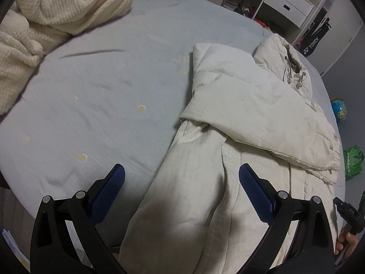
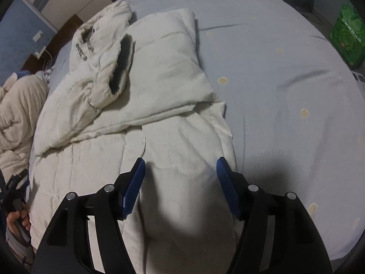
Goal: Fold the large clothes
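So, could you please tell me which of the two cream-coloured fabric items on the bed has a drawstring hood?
The smooth off-white padded coat under the grippers has it; the waffle-knit cream blanket is just bunched.

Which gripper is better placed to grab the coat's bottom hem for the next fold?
Probably the right. The right gripper hangs open directly over the cream coat's lower panel, both fingers above fabric. The left gripper is open too, but straddles the coat's edge, one finger over bare bed sheet.
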The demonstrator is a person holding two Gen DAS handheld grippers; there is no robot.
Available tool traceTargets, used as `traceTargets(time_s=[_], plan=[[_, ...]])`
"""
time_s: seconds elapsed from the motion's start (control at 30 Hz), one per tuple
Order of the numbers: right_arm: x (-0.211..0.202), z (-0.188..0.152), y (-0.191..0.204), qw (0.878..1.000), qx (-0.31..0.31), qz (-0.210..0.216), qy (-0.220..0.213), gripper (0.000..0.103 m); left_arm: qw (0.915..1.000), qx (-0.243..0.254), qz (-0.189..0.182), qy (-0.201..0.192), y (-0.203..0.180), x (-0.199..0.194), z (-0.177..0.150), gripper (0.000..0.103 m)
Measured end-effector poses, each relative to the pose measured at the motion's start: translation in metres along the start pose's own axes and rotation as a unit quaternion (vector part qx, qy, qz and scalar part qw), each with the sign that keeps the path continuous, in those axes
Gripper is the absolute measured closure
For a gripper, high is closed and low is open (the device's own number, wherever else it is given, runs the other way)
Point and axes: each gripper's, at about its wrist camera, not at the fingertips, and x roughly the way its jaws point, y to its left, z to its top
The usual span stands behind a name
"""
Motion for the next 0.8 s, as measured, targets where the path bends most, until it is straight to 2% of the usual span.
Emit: traceTargets(time_s=[0.17, 0.4, 0.47, 0.6, 0.8], plan=[[0.007, 0.001, 0.011, 0.999, -0.026, -0.03, 0.013, 0.037, 0.999, 0.043, 0.0, 0.014, -0.017, 0.003, 0.007, 0.007], [0.005, 0.0, 0.01, 0.999, -0.03, -0.037, 0.009, 0.036, 0.9958, 0.083, -0.007, -0.04, -0.056, -0.01, 0.053, 0.007], [0.001, -0.001, 0.009, 0.999, -0.03, -0.043, -0.002, 0.036, 0.9944, 0.094, -0.013, -0.047, -0.07, -0.009, 0.067, 0.007], [-0.018, -0.004, 0.009, 0.997, -0.025, -0.052, -0.053, 0.036, 0.9913, 0.122, -0.02, -0.045, -0.091, 0.0, 0.081, 0.007], [-0.029, 0.016, 0.038, 0.991, -0.081, -0.057, -0.086, 0.036, 0.9848, 0.17, -0.008, -0.035, -0.104, 0.021, 0.083, 0.007]])
